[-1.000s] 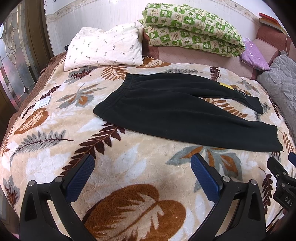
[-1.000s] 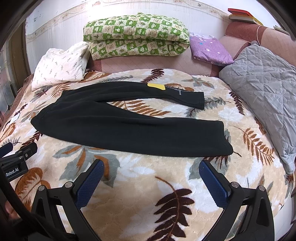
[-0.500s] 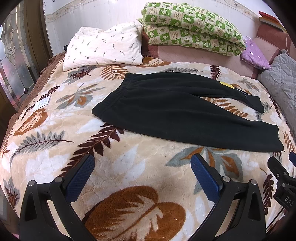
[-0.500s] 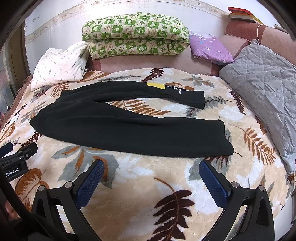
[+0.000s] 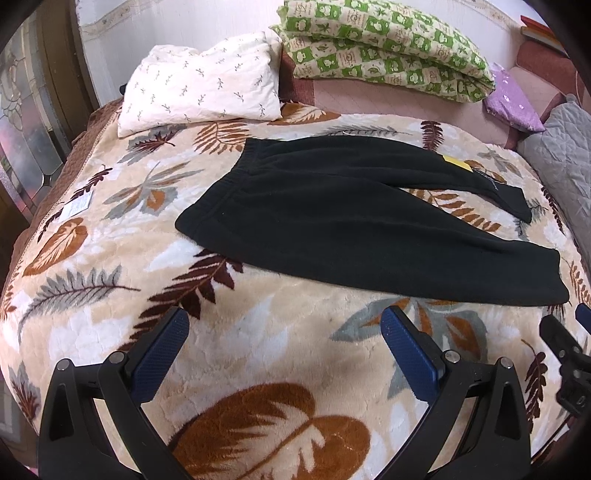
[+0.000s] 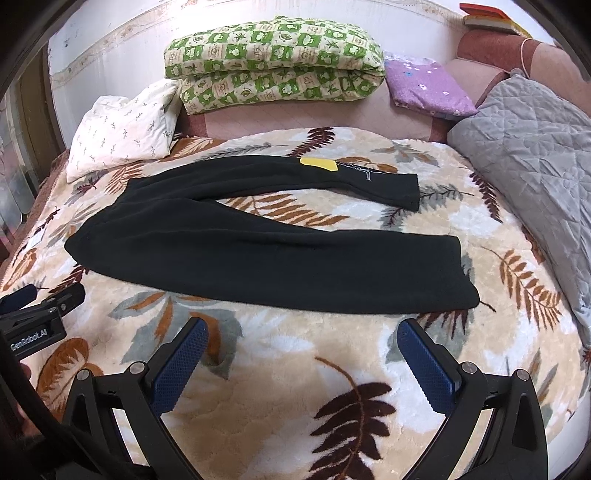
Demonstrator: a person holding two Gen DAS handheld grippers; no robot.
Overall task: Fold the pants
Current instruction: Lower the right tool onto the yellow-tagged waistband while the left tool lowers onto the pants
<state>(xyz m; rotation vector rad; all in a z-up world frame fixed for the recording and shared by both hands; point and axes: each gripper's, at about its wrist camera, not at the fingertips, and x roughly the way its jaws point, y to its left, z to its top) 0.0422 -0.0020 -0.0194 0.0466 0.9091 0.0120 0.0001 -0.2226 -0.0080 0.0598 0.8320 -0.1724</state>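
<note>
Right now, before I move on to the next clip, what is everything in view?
pants: one, black, spread flat on the blanket, legs apart
yellow patch: one, on the far leg
blanket: one, beige with leaf print, covering the bed
white pillow: one, sprig print, far left
green quilt: one, folded, checked, at the headboard
purple cushion: one, right of the quilt
grey quilted cover: one, far right
books: a few, top right corner
left claw: open, above the blanket
right claw: open, above the blanket
</note>
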